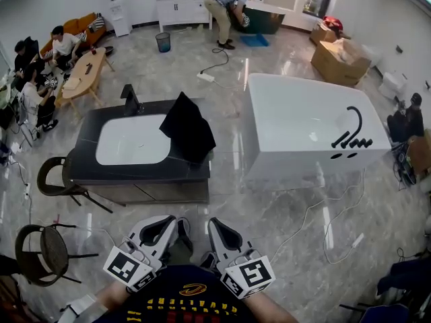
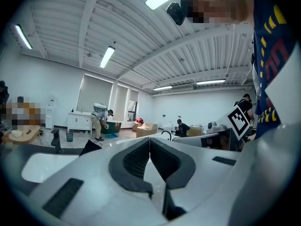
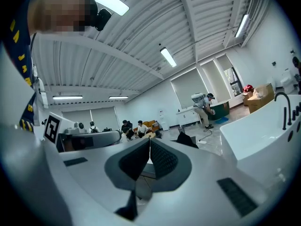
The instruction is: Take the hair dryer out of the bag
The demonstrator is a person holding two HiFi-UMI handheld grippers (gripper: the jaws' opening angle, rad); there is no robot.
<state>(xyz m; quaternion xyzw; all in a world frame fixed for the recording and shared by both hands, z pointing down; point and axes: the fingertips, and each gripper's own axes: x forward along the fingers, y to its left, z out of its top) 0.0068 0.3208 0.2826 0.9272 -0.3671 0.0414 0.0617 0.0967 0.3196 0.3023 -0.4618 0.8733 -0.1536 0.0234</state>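
Head view: my left gripper (image 1: 167, 222) and right gripper (image 1: 217, 224), bottom centre, jaws together, empty; I'd open them before reaching the mid-frame slumped black fabric bag (image 1: 187, 128).

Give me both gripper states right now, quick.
Left gripper: closed, jaws together, nothing between them.
Right gripper: closed, jaws together, nothing held.
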